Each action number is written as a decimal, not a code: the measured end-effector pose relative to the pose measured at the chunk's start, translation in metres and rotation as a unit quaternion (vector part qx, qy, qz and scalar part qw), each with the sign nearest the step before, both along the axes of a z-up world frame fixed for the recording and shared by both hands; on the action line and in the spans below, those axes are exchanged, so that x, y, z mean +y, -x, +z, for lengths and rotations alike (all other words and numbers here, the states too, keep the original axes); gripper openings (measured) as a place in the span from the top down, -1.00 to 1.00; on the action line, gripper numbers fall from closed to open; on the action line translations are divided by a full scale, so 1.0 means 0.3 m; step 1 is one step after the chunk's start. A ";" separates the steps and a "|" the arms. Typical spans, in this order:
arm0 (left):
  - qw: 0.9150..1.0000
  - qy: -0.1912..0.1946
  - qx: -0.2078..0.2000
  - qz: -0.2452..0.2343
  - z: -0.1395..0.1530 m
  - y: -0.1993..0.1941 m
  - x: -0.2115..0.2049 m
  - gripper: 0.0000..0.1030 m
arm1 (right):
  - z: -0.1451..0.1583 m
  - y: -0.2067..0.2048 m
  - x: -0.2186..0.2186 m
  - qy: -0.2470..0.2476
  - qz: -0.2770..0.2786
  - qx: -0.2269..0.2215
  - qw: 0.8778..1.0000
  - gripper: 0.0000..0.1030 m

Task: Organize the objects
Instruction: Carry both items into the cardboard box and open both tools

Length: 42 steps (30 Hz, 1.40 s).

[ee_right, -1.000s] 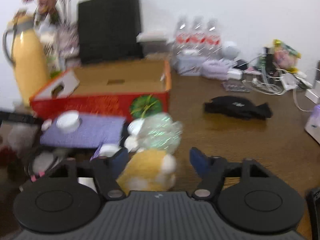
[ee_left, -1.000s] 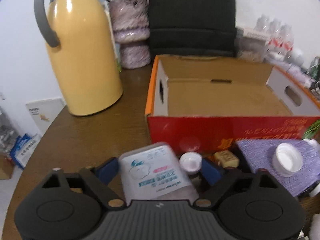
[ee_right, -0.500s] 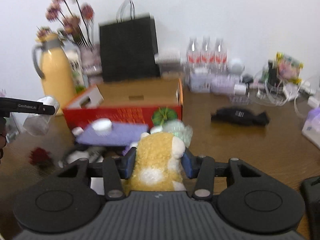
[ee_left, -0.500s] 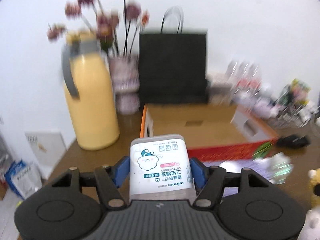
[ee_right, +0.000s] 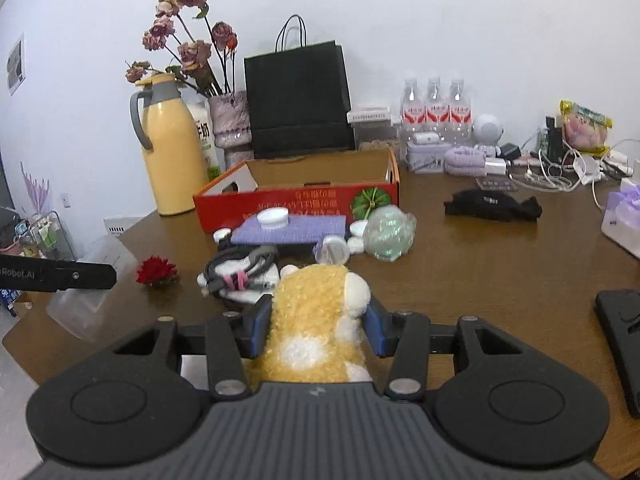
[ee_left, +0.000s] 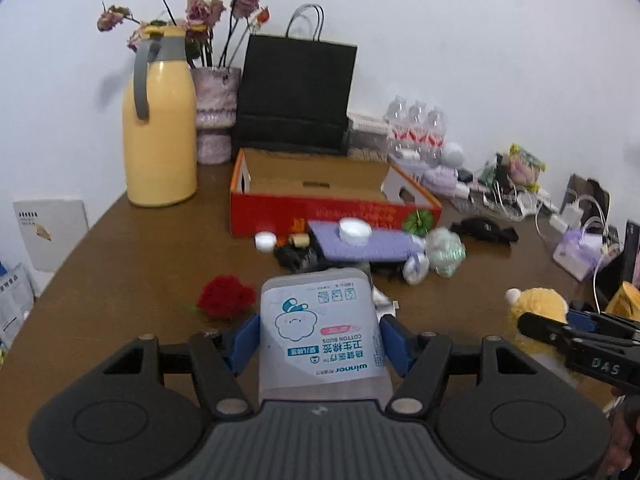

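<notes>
Your left gripper (ee_left: 320, 340) clamps the swab box (ee_left: 322, 330); your right gripper (ee_right: 316, 326) pinches the plush (ee_right: 316, 320). Both ride above the table (ee_right: 480, 280). The carton (ee_right: 304, 196) at 12 o'clock looks empty, clutter before it, so most sorting remains. The box is clear plastic, labelled; the plush is fuzzy yellow.

White wall (ee_right: 440, 20) behind brown table (ee_right: 500, 272)
</notes>
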<state>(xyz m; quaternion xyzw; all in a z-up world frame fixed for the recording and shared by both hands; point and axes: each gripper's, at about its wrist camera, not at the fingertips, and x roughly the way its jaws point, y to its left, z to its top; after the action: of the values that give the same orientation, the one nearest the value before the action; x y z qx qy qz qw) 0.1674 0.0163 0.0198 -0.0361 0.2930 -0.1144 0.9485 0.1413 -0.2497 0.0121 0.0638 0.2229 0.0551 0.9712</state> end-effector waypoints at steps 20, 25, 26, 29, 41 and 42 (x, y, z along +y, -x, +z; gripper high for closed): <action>0.970 -0.181 0.153 0.045 -0.072 -1.234 -0.188 -0.24 | 0.018 -1.278 0.004 0.136 -0.031 0.157 0.978 0.07; 0.965 -0.190 0.180 0.028 -0.128 -1.255 -0.186 -0.31 | -0.076 -1.305 0.005 0.161 -0.057 0.191 0.967 0.09; 0.964 -0.191 0.184 0.025 -0.131 -1.255 -0.191 -0.31 | -0.081 -1.309 0.011 0.167 -0.058 0.196 0.964 0.07; 0.964 -0.192 0.181 0.032 -0.106 -1.248 -0.185 -0.32 | -0.068 -1.281 0.040 0.182 -0.074 0.178 0.964 -0.16; 0.993 -0.108 0.055 0.009 0.253 -0.770 -0.043 -0.76 | 0.240 -0.826 0.051 0.130 -0.001 0.023 0.991 -1.00; 0.995 -0.090 0.046 0.002 0.266 -0.695 -0.019 -0.77 | 0.242 -0.746 0.049 0.122 0.011 0.015 0.992 -1.00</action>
<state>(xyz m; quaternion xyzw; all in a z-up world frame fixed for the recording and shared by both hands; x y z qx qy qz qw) 0.3760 0.0105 0.0995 0.0438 0.3453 -0.0835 0.9337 0.3651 -0.2350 0.0847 -0.0565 0.2428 0.0370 0.9677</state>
